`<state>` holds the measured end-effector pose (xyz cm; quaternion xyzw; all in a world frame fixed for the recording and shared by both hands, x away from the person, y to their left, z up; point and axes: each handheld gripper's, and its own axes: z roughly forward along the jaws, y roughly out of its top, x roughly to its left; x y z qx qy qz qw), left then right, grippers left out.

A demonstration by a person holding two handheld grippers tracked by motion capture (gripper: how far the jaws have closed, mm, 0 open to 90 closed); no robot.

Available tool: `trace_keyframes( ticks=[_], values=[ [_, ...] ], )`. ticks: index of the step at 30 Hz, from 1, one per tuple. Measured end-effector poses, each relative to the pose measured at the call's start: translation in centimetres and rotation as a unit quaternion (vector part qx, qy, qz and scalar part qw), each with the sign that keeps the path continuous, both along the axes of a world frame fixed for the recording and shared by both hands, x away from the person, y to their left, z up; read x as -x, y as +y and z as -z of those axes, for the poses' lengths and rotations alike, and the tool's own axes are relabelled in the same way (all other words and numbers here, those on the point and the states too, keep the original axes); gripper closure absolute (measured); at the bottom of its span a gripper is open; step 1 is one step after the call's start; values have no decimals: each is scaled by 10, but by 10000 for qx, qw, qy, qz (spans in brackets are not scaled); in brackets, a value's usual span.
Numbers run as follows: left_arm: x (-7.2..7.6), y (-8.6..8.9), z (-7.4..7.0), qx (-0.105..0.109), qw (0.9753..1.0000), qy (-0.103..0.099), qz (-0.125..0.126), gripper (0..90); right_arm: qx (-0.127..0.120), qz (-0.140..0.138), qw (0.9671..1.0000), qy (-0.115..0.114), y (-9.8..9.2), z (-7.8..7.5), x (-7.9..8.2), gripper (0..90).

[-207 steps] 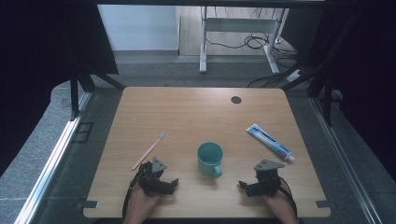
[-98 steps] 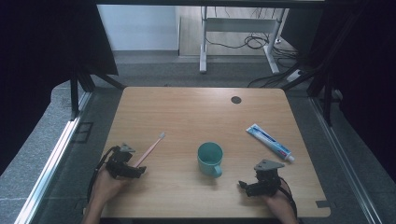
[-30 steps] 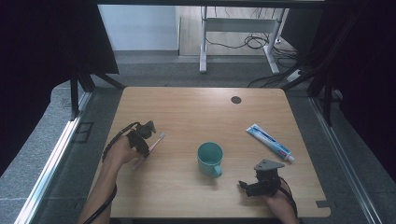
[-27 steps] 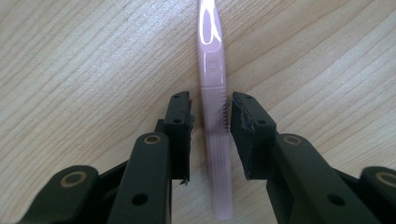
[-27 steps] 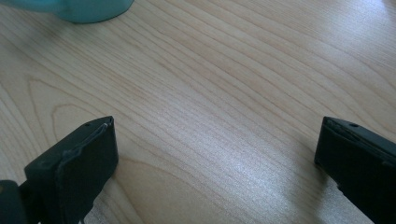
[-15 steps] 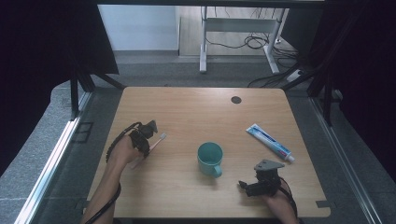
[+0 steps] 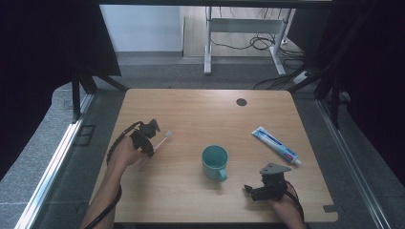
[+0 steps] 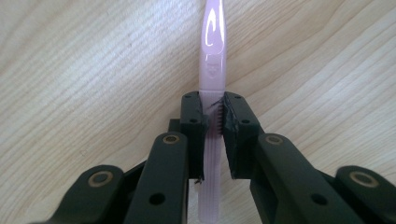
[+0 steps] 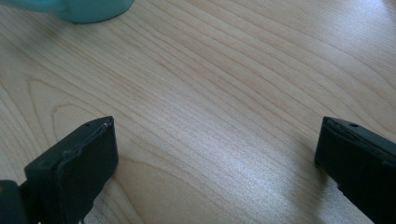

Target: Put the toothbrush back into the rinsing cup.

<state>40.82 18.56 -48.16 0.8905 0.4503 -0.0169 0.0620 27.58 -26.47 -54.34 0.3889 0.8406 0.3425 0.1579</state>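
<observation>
Pink toothbrush (image 8: 212,70) clamped in left gripper (image 8: 213,122), embossed handle mark unreadable; right gripper (image 9: 215,154) wide apart.

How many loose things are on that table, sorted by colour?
Pink: 1, the toothbrush, clamped in the left gripper
Teal: 1, the mug
White and blue: 1, the toothpaste tube
Total: 3

1 high camera overlooks the table (image 7: 191,109); 2 claw cameras skim its wood closely.
</observation>
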Motion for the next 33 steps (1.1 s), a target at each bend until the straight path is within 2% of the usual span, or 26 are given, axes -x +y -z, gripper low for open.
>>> trace_keyframes(
  ticks=[7, 13, 16, 20, 23, 24, 25, 26, 27, 28, 29, 30, 31, 32, 33],
  values=[
    [4, 1, -9, 294, 9993, -245, 29, 798, 0, 2, 10000, -1, 0, 0, 0, 0],
    [10, 1, -17, 662, 9963, -541, 108, 798, -1, 2, 10000, -1, 0, 0, 0, 0],
    [11, 1, -19, 741, 9952, -627, 121, 798, -2, 3, 10000, -1, 0, 0, 0, 0],
    [14, 1, -23, 956, 9915, -859, 198, 798, -1, 1, 10000, -1, 0, 0, 0, 0],
    [17, 0, -26, 1074, 9893, -964, 213, 798, -2, 2, 10000, -2, 0, 0, 0, 0],
    [17, 0, -26, 1074, 9893, -964, 213, 798, -1, 0, 10000, -1, 0, 0, 0, 0],
    [18, 0, -28, 1154, 9874, -1052, 264, 798, -1, 0, 10000, 0, 0, 0, 0, 0],
    [18, 0, -28, 1154, 9874, -1052, 264, 798, -2, 2, 10000, -1, 0, 0, 0, 0],
    [19, -1, -30, 1224, 9855, -1135, 315, 798, -1, 3, 10000, -1, 0, 0, 0, 0],
    [19, -1, -30, 1224, 9855, -1135, 315, 798, -1, 3, 10000, -1, 0, 0, 0, 0],
    [21, -2, -32, 1287, 9839, -1196, 333, 798, -1, 0, 10000, -1, 0, 0, 0, 0],
    [21, -2, -32, 1287, 9839, -1196, 333, 798, -1, 0, 10000, -1, 0, 0, 0, 0],
    [22, -2, -34, 1349, 9820, -1271, 375, 798, -1, 2, 10000, -1, 0, 0, 0, 0],
    [22, -2, -34, 1349, 9820, -1271, 375, 798, -1, 1, 10000, -2, 0, 0, 0, 0],
    [24, -3, -35, 1381, 9802, -1358, 413, 798, -2, 3, 10000, -1, 0, 0, 0, 0]
  ],
)
